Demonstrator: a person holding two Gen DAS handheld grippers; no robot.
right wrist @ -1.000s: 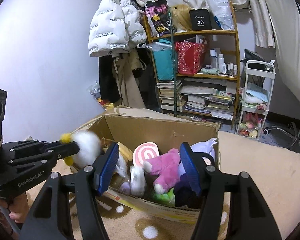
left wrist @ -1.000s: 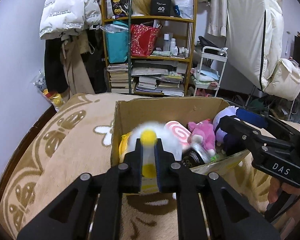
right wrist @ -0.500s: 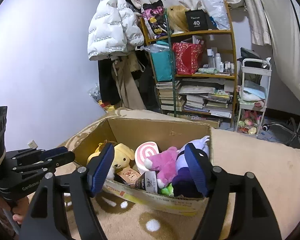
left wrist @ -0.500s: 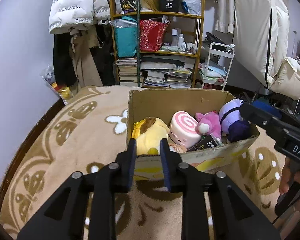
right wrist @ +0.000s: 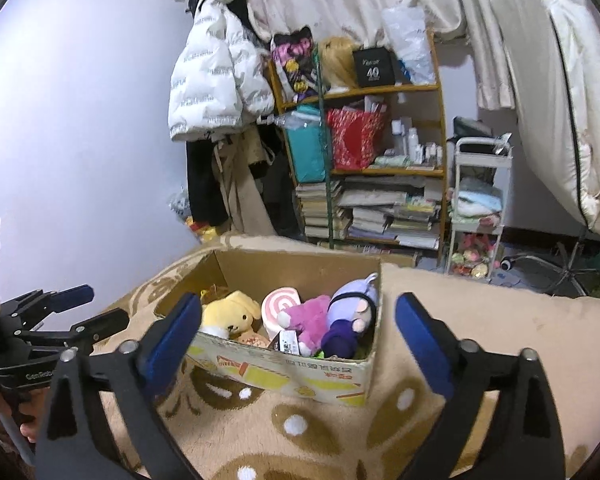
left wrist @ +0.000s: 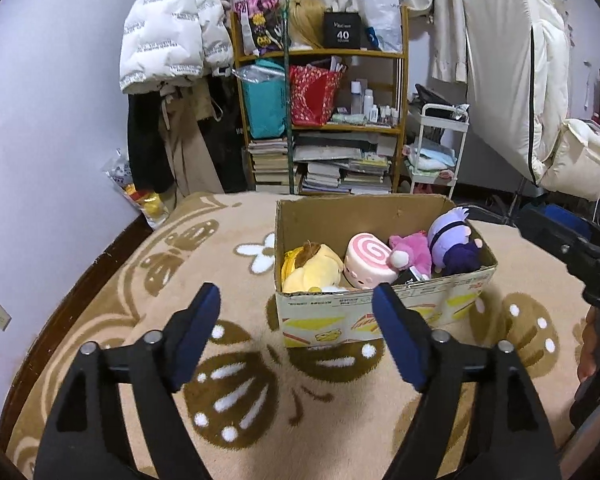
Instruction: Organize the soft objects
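Observation:
A cardboard box (left wrist: 380,316) (right wrist: 320,376) stands on the beige patterned blanket (left wrist: 112,304). It holds a yellow plush dog (left wrist: 312,268) (right wrist: 230,314), a pink swirl cushion (left wrist: 370,258) (right wrist: 280,306), a pink plush (left wrist: 410,250) (right wrist: 306,316) and a purple plush doll (left wrist: 454,240) (right wrist: 352,312). My left gripper (left wrist: 296,332) is open and empty, just in front of the box. It also shows at the left of the right wrist view (right wrist: 84,312). My right gripper (right wrist: 298,340) is open and empty, near the box front. Its body shows at the right of the left wrist view (left wrist: 580,256).
A wooden shelf (left wrist: 324,120) with books, bags and bottles stands behind the bed. A white puffer jacket (left wrist: 172,28) hangs at the left. A white trolley (left wrist: 436,148) and white bedding (left wrist: 516,80) are at the right.
My left gripper let go of the white and yellow plush over the box, opened wide and pulled back. My right gripper also drew back from the box.

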